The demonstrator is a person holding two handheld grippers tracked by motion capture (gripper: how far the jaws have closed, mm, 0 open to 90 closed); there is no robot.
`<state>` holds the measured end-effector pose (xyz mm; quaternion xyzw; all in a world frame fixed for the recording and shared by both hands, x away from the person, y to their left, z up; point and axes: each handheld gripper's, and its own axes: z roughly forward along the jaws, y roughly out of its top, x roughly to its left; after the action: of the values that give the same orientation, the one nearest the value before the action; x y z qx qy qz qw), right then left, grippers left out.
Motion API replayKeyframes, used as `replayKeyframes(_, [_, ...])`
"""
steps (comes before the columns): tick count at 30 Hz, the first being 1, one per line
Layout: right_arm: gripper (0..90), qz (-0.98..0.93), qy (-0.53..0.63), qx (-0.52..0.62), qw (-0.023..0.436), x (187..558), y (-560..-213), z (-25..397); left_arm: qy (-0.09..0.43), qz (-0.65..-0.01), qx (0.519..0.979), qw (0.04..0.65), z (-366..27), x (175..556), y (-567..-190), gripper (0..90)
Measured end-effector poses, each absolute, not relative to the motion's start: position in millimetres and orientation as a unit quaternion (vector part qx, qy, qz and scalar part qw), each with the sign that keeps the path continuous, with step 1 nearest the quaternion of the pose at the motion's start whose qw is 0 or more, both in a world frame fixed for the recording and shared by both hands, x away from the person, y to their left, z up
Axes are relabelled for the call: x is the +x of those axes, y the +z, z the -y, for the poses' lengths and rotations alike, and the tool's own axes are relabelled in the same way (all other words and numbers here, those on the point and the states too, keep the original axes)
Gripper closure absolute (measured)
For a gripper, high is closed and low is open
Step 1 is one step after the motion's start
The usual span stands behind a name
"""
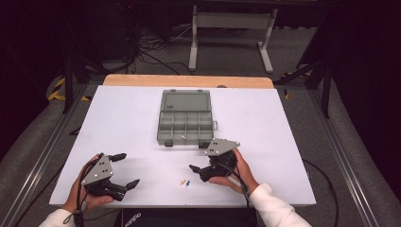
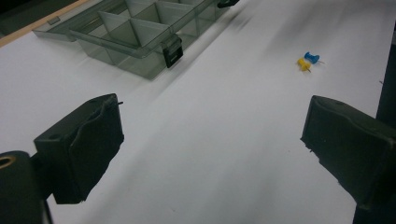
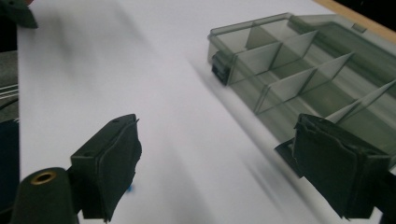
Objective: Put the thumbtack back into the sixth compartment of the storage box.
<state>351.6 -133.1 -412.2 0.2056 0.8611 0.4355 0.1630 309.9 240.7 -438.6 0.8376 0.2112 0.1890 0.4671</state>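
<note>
Sitting on the white table (image 1: 265, 123) near its front edge are two pushpins, a yellow pin (image 1: 182, 181) and a blue pin (image 1: 187, 182), touching each other, just left of the right gripper (image 1: 199, 163) and well right of the left gripper (image 1: 124, 170). Both grippers have their jaws spread wide with nothing in them. Behind the pins the organizer box (image 1: 185, 126) sits open, its lid lying flat.

Left gripper (image 2: 212, 149): two black jaws set wide apart at lower left and lower right, nothing between them. White table surface (image 2: 224, 140) fills the middle. Grey compartment box (image 2: 135, 35), open, upper left. Yellow pushpin (image 2: 304, 64) touching blue pushpin (image 2: 311, 57), upper right.
</note>
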Motion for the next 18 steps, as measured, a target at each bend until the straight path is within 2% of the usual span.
replayKeyframes(11, [25.1, -0.889, 0.410, 0.177, 0.102, 333.4, -437.1, 125.8, 0.189, -0.209, 0.839, 0.466, -240.0, 309.5, -438.4, 5.9])
replayKeyframes(18, [31.8, -0.903, 0.389, 0.161, 0.082, 326.5, -448.7, 115.1, 0.190, -0.209, 0.839, 0.465, -240.0, 309.6, -438.5, 6.1])
